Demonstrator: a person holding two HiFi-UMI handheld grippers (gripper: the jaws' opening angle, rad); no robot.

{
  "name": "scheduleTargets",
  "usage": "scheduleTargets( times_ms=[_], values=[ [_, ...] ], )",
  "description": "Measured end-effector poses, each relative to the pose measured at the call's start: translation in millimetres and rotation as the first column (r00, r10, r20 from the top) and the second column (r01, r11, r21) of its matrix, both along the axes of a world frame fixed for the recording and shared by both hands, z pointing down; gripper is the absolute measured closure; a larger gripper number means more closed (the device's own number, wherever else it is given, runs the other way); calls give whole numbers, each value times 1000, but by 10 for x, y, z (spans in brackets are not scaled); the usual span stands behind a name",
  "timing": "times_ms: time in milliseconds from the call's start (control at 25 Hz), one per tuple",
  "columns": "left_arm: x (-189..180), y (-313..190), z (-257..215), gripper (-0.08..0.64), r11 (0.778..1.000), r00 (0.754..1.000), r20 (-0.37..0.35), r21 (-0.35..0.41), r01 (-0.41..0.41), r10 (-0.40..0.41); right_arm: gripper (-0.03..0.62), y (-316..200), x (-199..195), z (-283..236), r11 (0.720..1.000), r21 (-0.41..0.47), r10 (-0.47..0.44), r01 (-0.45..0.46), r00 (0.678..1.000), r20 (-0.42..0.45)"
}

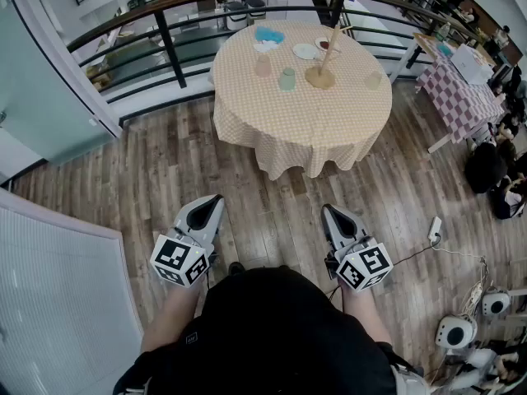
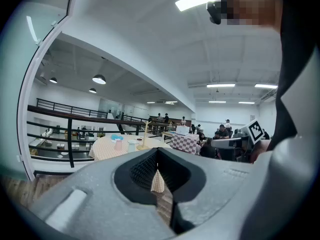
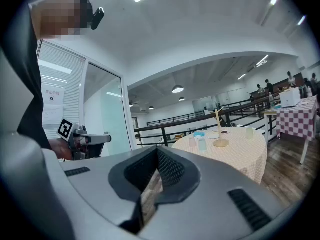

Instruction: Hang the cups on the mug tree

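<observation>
A wooden mug tree [image 1: 323, 62] stands on a round table [image 1: 305, 130] with a checked cloth, well ahead of me. Around it on the cloth are a pink cup [image 1: 263, 66], a green cup [image 1: 286, 79] and a pale cup [image 1: 374, 80]. My left gripper [image 1: 216, 200] and right gripper [image 1: 328, 210] are held low over the wooden floor, far short of the table, both shut with nothing in them. The left gripper view shows the tree [image 2: 145, 136] and cups [image 2: 118, 145] far off past the closed jaws. In the right gripper view the tree [image 3: 218, 129] and green cup [image 3: 202, 144] are also distant.
Two small plates [image 1: 305, 51] and a blue item [image 1: 268, 35] lie at the table's far side. A black railing [image 1: 165, 44] runs behind the table. A purple-checked table [image 1: 461, 89] and seated people are at the right. Cables and white devices [image 1: 455, 332] lie on the floor at my right.
</observation>
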State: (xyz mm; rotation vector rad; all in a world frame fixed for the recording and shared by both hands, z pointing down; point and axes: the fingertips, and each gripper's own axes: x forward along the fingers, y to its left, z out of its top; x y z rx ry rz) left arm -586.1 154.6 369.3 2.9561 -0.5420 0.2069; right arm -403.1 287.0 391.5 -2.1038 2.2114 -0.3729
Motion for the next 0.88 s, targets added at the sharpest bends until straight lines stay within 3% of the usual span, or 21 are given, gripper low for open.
scheduleTargets(
  times_ms=[480, 880],
  values=[
    [309, 204, 7, 552, 1000, 1000, 25, 3, -2, 2, 580, 183, 260, 45, 1000, 2, -13, 13, 1000, 15],
    [664, 433, -76, 552, 999, 999, 25, 31, 41, -41, 575, 487, 559, 85, 996, 35, -90, 87, 994, 69]
  ],
)
